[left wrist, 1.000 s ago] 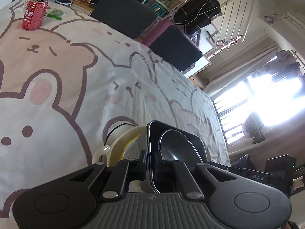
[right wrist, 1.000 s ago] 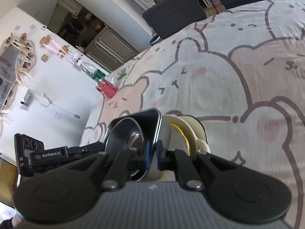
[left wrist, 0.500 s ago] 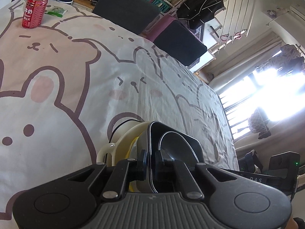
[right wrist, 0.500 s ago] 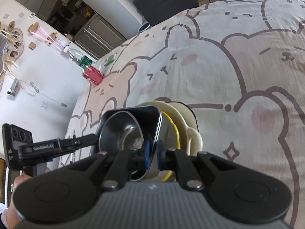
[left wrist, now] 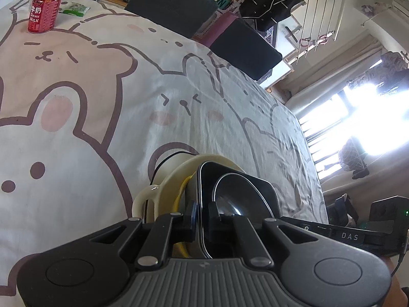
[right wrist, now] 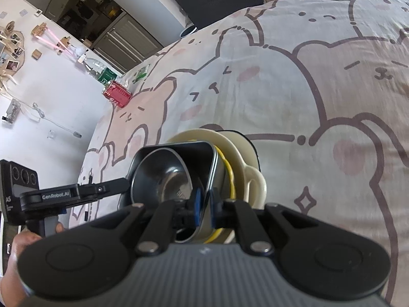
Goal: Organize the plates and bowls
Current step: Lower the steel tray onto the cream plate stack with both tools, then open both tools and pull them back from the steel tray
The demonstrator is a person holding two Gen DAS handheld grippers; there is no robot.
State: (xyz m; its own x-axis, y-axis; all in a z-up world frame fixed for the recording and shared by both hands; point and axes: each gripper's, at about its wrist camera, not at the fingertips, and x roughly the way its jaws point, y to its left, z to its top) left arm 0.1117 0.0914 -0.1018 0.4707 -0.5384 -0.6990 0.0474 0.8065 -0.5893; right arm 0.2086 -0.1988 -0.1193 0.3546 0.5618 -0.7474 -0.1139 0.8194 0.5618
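A dark square dish (left wrist: 258, 186) with a steel bowl (left wrist: 237, 197) inside it is gripped from both sides. My left gripper (left wrist: 202, 215) is shut on the dish's left rim, and my right gripper (right wrist: 204, 202) is shut on its right rim (right wrist: 212, 158). The steel bowl (right wrist: 163, 179) shows again in the right wrist view. Under the dish is a cream bowl (left wrist: 168, 181) with loop handles (right wrist: 258, 184) and a yellow-rimmed piece (right wrist: 227, 168) nested inside it. I cannot tell whether the dish rests in the cream bowl or hangs just above it. The left gripper (right wrist: 120, 185) reaches in from the left.
The bear-print cloth (left wrist: 102, 117) covers the whole table. A red milk can (left wrist: 44, 12) and a green packet (left wrist: 75, 9) stand at the far corner, with a green bottle (right wrist: 102, 73) behind them. Dark chairs (left wrist: 173, 2) line the far edge. A hand (right wrist: 23, 245) holds the left gripper.
The square dish with its steel bowl now sits more squarely over the cream bowl, which shows around its far side. Both grips are unchanged.
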